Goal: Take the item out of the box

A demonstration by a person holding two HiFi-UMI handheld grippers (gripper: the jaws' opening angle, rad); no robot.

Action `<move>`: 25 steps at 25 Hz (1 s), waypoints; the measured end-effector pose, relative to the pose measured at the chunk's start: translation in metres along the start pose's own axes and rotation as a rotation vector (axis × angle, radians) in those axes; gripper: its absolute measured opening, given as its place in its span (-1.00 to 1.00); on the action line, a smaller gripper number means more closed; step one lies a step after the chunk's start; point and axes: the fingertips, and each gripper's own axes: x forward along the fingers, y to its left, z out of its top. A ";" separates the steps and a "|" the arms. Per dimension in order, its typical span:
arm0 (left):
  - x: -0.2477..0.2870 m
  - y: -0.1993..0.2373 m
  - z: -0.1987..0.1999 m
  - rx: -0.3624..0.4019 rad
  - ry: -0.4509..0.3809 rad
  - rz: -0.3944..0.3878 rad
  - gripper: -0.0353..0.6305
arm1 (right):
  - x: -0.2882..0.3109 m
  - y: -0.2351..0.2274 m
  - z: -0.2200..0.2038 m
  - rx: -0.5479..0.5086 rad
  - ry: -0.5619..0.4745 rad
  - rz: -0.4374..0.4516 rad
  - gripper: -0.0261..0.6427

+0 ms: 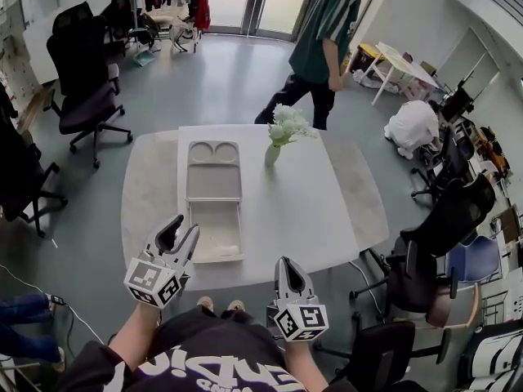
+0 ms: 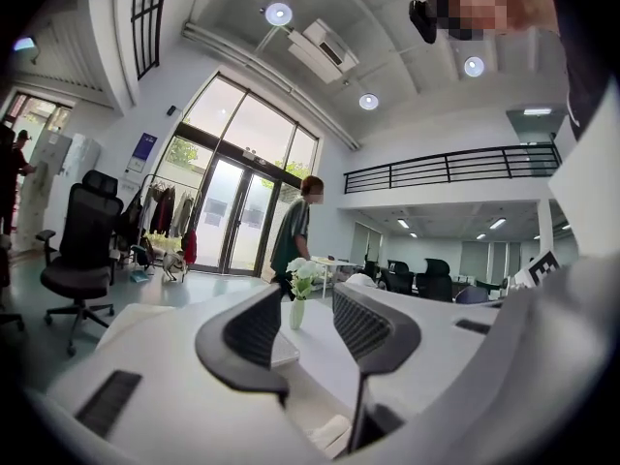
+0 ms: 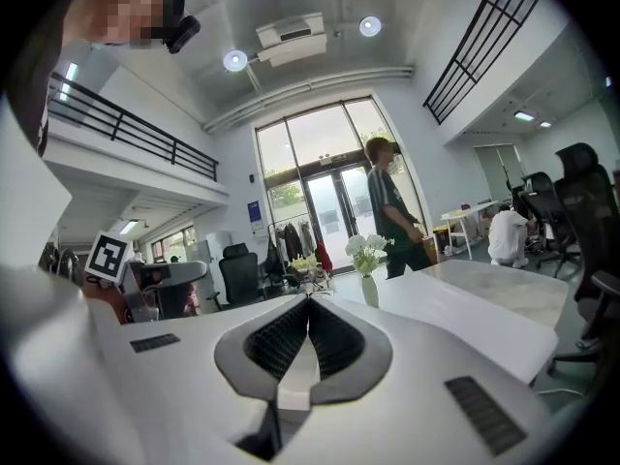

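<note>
Head view | box (image 1: 214, 219): pale grey, shallow, opened flat, two round recesses

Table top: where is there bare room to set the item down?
Free: the white top right of the open box, between vase and near edge; both beige side wings too. Crowded: near-left, where the left claw hovers by the box.

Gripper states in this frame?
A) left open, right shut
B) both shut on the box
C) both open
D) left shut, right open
A: in the left gripper view the left gripper has its jaws standing apart with nothing held between them, while in the right gripper view the right gripper has its jaws meeting tip to tip, empty.
</note>
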 end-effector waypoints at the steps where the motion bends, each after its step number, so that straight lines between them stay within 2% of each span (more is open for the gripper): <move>1: 0.003 0.002 0.000 0.002 0.002 0.001 -0.38 | 0.003 -0.001 0.000 0.001 0.002 0.004 -0.85; 4: 0.011 0.004 0.000 0.010 0.014 0.003 -0.07 | 0.008 -0.003 0.000 0.003 0.006 0.012 -0.85; 7: 0.019 0.006 -0.004 0.030 0.055 -0.014 -0.04 | 0.014 -0.004 0.001 0.012 0.013 0.022 -0.85; 9: 0.028 0.004 -0.012 0.051 0.106 -0.057 -0.04 | 0.018 -0.006 0.000 0.018 0.018 0.027 -0.85; 15: 0.060 -0.005 -0.052 0.166 0.300 -0.214 -0.04 | 0.027 -0.011 -0.002 0.031 0.028 0.035 -0.85; 21: 0.080 -0.025 -0.122 0.291 0.547 -0.398 -0.05 | 0.030 -0.017 -0.006 0.043 0.038 0.026 -0.85; 25: 0.087 -0.031 -0.167 0.353 0.692 -0.477 -0.05 | 0.029 -0.023 -0.008 0.051 0.042 0.013 -0.85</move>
